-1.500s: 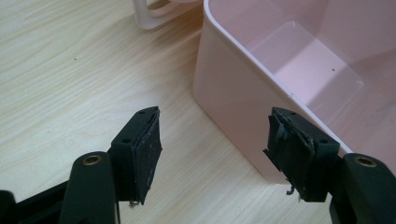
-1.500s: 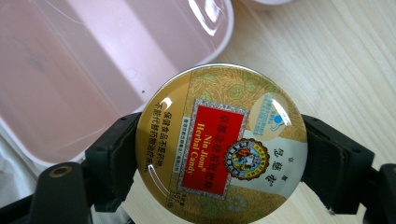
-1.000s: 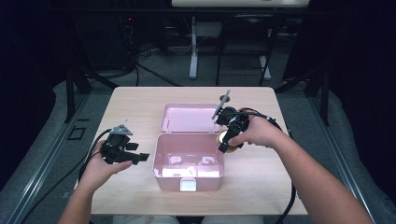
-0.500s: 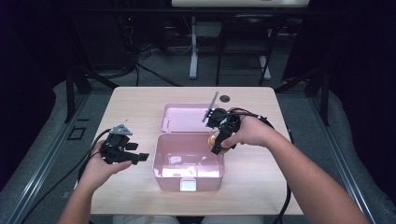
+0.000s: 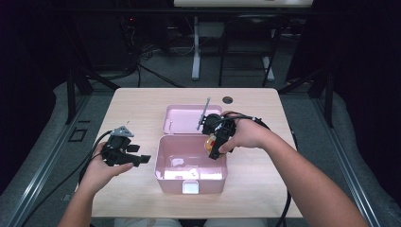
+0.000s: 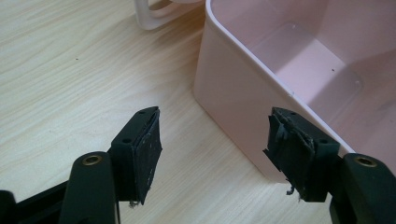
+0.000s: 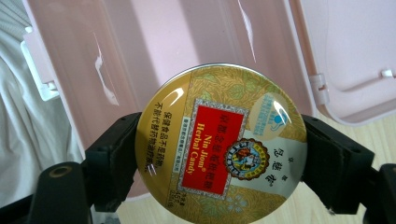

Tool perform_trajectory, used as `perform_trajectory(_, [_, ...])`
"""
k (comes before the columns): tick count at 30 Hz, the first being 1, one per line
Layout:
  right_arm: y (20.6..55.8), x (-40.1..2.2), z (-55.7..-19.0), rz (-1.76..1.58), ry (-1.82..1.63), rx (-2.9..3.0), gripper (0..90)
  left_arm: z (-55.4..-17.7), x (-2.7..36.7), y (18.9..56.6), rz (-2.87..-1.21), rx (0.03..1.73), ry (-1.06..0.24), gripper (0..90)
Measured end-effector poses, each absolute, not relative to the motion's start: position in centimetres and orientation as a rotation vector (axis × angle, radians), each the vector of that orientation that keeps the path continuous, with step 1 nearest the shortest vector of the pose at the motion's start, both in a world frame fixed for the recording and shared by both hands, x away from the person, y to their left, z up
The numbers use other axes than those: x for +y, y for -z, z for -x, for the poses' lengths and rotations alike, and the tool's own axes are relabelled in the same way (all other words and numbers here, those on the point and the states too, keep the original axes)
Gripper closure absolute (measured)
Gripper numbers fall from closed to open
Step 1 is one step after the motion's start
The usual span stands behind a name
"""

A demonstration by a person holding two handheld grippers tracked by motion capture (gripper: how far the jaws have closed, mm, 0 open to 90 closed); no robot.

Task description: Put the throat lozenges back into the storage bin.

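**Placement Step: Candy Tin Held Above the Open Box**

The right gripper (image 5: 213, 142) is clamped on a round candy tin (image 7: 220, 145), one jaw on each side of the tin's rim. In the right gripper view the printed lid faces the camera, with the pink interior of the box (image 7: 154, 46) behind it. In the high view the tin (image 5: 209, 142) sits at the right rear corner of the open pink box (image 5: 165, 175), over the rim; whether it is touching the wall cannot be told.

The box lid (image 5: 182, 118) lies folded back flat on the bench (image 5: 137, 104), behind the box. The left gripper (image 5: 142, 159) hovers just beside the box's left wall with its jaws spread apart and nothing between them. The left gripper view shows the box's outer wall (image 6: 233, 102) near the right pad (image 6: 294, 144), not touching it.

Step in hand, as judged: carrying the tin into the box.

Next move calls for:
1. Bring the tin clear of the right wall and toward the middle of the cavity.
2. Lower it until it rests on the floor of the box.
3. Open the right gripper only once the tin is supported; an early release could let it drop and roll.
4. The left gripper is positioned to steady the box if it slides.
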State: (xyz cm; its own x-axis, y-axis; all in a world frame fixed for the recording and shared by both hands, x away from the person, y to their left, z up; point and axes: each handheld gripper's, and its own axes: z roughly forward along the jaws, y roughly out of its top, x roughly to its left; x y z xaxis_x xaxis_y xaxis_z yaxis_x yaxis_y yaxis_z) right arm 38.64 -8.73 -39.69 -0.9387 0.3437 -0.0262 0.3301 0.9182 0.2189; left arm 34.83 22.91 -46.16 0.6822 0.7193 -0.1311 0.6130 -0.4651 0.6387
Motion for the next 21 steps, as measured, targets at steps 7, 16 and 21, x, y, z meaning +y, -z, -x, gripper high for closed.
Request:
perform_trajectory(7, [40.1,-8.1,-38.5,-0.462,-0.313,3.023,19.7,-34.9,22.9,46.2,-2.222,1.016,-0.203,34.7])
perform_trajectory(16, [40.8,-7.5,-38.5,-0.392,-0.293,3.040,19.7,-34.9,23.0,46.2,-2.218,1.019,-0.204,34.7])
perform_trajectory(21, [41.2,-7.1,-38.5,-0.356,-0.279,3.040,19.7,-34.9,23.1,46.2,-2.218,1.019,-0.205,34.7])
